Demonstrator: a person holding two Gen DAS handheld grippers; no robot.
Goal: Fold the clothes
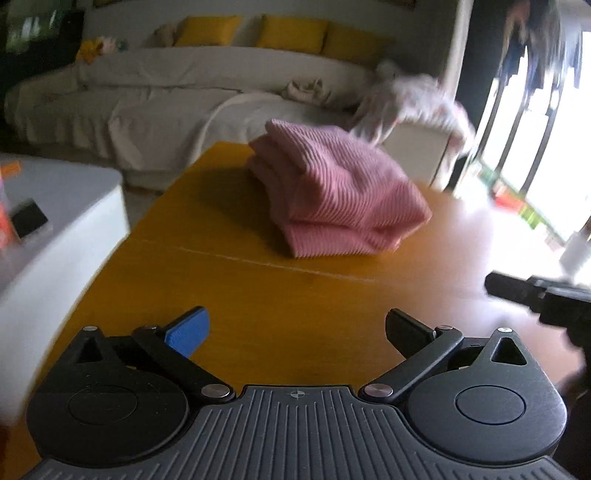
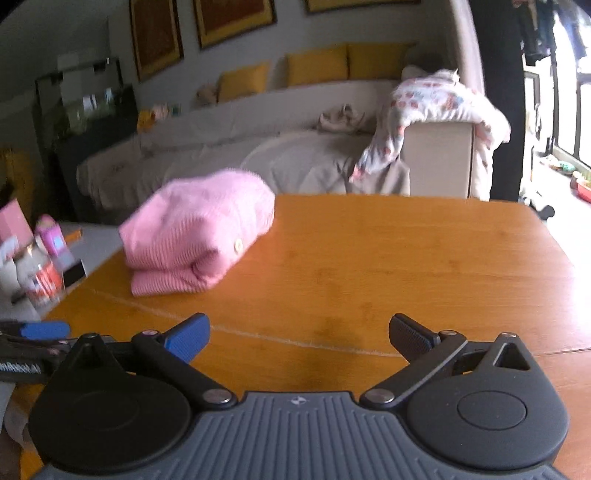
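- A pink sweater lies folded in a fat bundle on the wooden table. Nothing touches it.
- The left gripper hangs over the near part of the table, well apart from the sweater. Its two fingers are spread wide, one blue and one black, with only bare wood between them.
- The right gripper is the same: fingers spread wide, nothing between them, and the sweater sits away to its left on the table.
- Only the right view shows a small round button on the sweater's folded end.
- Only the right view shows framed pictures on the wall and clearly shows a flowery cloth hanging over the arm of the sofa. In the left view that cloth is just a pale blur.
- The right view shows small boxes and a jar on a low white table at the left. The left view shows that white table more fully.
- The left view shows bright windows on the right.
- Each view catches a bit of the other gripper at its edge: the black tip in the left view, the blue finger in the right view.
- Yellow cushions line the sofa back in both views.
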